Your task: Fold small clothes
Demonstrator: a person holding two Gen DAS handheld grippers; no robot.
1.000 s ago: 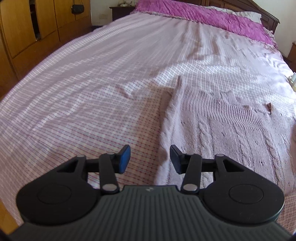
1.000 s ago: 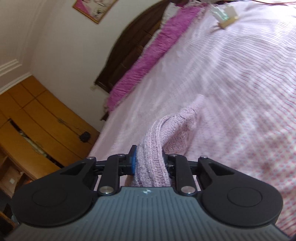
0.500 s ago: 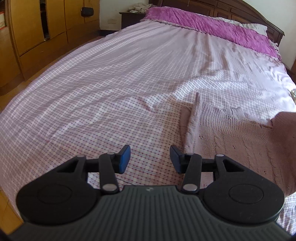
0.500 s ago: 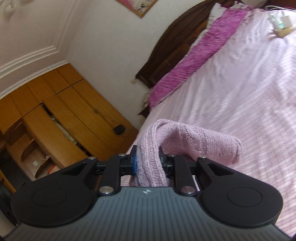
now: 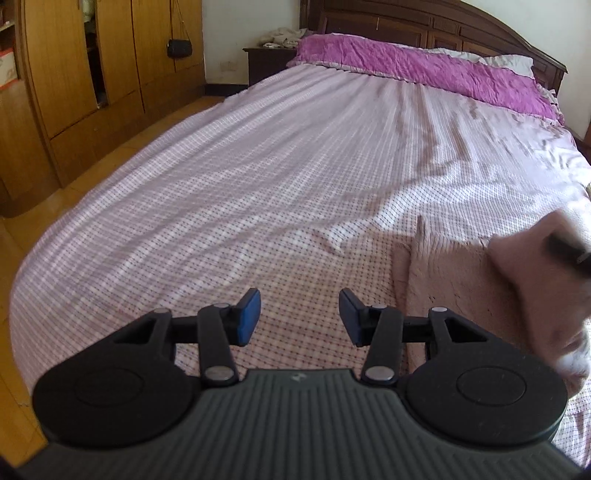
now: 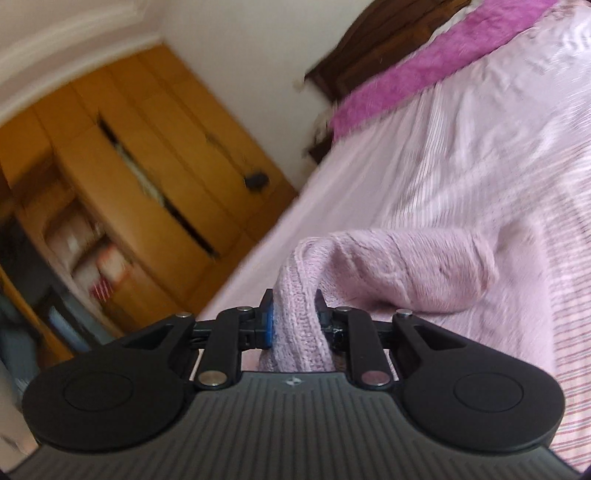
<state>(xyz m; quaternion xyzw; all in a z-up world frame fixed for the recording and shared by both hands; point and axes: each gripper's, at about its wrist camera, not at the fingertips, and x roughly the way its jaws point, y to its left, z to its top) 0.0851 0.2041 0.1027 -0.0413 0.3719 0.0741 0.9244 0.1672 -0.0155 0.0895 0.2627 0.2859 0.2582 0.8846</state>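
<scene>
We are holding our left tongs (image 5: 299, 317) apart over the bed (image 5: 258, 192), with nothing between the blue pads (image 5: 248, 316). Our right tongs (image 6: 295, 319) are pinching a fold of the pink knitted sweater (image 6: 402, 273), and the loose part is draping off to the right above the checked sheet. From the left view, the rest of the sweater (image 5: 450, 284) is lying flat on the bed just right of the left tongs, its lifted part blurred at the right edge. Farther off, a purple pillow cover (image 5: 424, 70) is lying along the dark headboard (image 5: 443, 26). A wooden wardrobe (image 5: 92, 62) is standing left of the bed, a small black bag (image 5: 180, 47) hanging on it.
</scene>
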